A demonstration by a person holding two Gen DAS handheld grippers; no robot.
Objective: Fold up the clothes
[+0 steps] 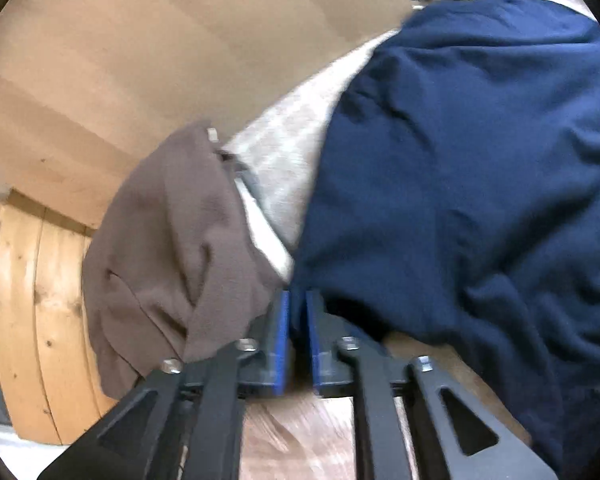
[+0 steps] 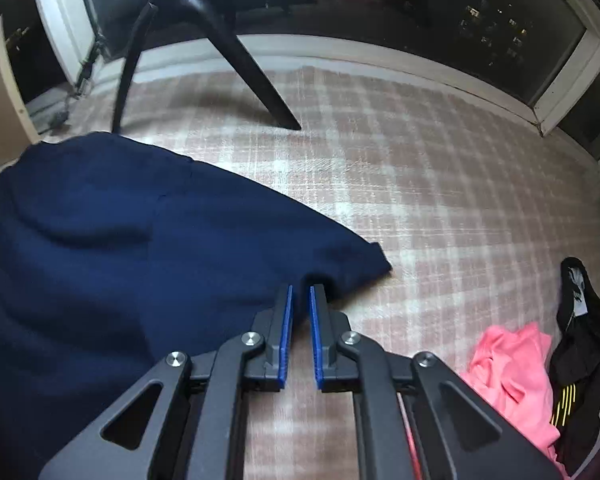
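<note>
Both claws pinch the same navy garment (image 2: 140, 248): the left gripper (image 1: 298, 312) has its 2 blue pads nearly together with a fold of the navy cloth running down between them, so it reads as clamped on the fabric; the right gripper (image 2: 301, 300) stands likewise narrow, its tips biting the garment's edge just short of a pointed corner that lies ahead and to its right on the checked pink-and-white rug (image 2: 440, 184).

Most of the navy cloth spreads ahead and to the left of the right claw, and ahead and to the right of the left one, bunched and wrinkled rather than flat; a brown garment (image 1: 172, 248) hangs just left of the left claw, touching its outer finger.

Risks, as I judge them: the right grip is shallow, so a pull could slip the hem free; the brown cloth could be caught and dragged along; uneven tension between the 2 claws would skew any fold.

Right of the right claw lie a pink garment (image 2: 512, 376) and a black garment (image 2: 584, 344); the black one has a white tag and yellow stripes, with no legible writing.
</note>
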